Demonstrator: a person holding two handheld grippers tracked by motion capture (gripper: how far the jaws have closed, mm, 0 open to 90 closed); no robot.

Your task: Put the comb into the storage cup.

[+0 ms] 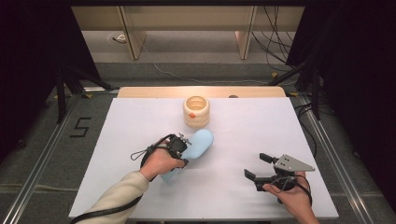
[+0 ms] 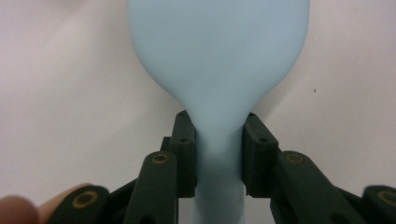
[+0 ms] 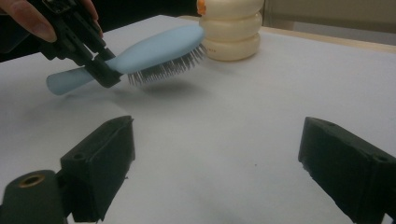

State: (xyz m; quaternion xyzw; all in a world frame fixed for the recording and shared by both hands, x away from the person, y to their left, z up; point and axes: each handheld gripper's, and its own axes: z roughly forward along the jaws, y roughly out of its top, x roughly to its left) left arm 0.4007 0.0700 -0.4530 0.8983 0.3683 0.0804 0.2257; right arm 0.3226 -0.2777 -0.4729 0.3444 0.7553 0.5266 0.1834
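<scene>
- The hairbrush (image 3: 154, 46) looks like smooth, matt pale-blue plastic, with thin dark bristles tipped light.
- The ribbed container (image 1: 196, 111) looks like cream plastic with a soft sheen.
- The bench (image 1: 243, 140) has a smooth, matt white top and a light wooden edge at the far side.
- The right gripper (image 1: 259, 166) has matt black plastic fingers (image 3: 100, 163) with brass-coloured rivets, and a dull grey metal-looking plate.
- The sleeve (image 1: 116, 196) is soft cream cloth.

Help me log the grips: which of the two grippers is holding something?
The left gripper: its fingers clamp the narrow neck of the light blue hairbrush, lifted off the white table. The right gripper is open, nothing between its fingers.
</scene>
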